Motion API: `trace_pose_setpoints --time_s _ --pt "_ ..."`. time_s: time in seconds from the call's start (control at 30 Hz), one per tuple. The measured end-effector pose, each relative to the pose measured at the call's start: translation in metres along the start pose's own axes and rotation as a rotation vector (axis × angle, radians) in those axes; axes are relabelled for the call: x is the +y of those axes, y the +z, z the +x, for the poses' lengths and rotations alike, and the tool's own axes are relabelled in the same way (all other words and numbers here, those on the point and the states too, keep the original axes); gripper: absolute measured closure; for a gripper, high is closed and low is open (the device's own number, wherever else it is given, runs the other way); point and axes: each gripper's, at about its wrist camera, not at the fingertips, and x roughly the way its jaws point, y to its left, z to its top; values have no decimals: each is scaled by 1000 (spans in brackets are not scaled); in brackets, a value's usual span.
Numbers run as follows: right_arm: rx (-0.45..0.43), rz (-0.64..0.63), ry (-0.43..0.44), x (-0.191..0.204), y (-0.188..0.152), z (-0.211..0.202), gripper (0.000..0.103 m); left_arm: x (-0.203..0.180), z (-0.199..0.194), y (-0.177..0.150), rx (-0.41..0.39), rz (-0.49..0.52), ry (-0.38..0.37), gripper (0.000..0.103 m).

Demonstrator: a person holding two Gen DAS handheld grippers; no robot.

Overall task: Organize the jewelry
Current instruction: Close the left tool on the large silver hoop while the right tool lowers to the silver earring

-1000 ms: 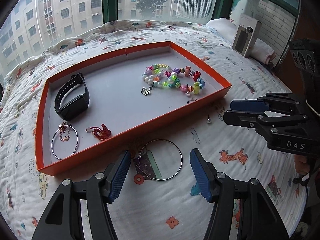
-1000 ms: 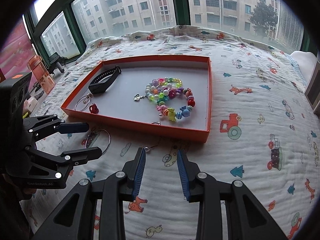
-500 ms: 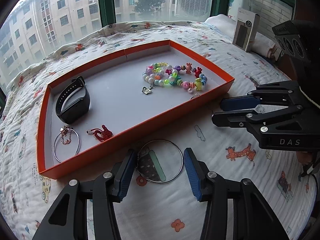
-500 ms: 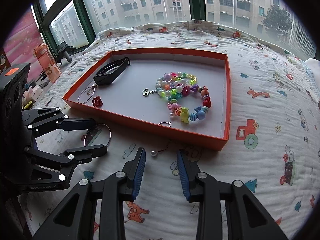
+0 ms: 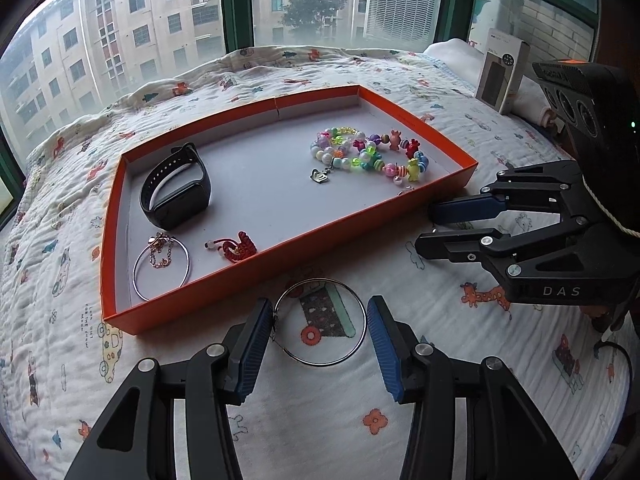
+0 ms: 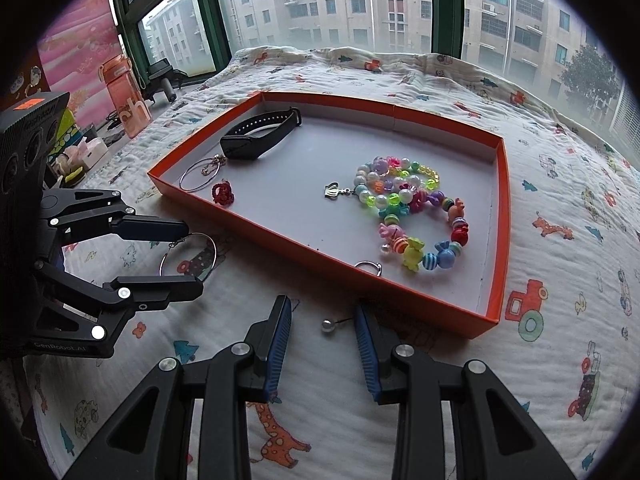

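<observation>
Left gripper (image 5: 318, 330) narrowed around flat hoop earring (image 5: 320, 322)

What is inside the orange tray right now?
In the orange tray: a black fitness band, a hoop earring with a chain charm, a red knotted charm, beaded bracelets, and a small ring partly hidden by the front wall.

Left hand-held gripper (image 5: 316, 334): black frame, blue ribbed pads, silver screws; right (image 6: 322, 334) marked "DAS"
</observation>
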Motion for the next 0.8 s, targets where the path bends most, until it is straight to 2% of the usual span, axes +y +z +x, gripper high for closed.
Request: trace_pose_setpoints --time_s 0.2,0.67,0.8 --pt "20 -30 6 5 -3 -4 67 3 -2 -2 -1 -11 -2 51" --pt "11 165 -116 7 0 0 67 6 -7 0 -18 -25 -4 51" --pt "6 192 -154 9 0 1 72 11 -13 -1 -31 -34 -3 51"
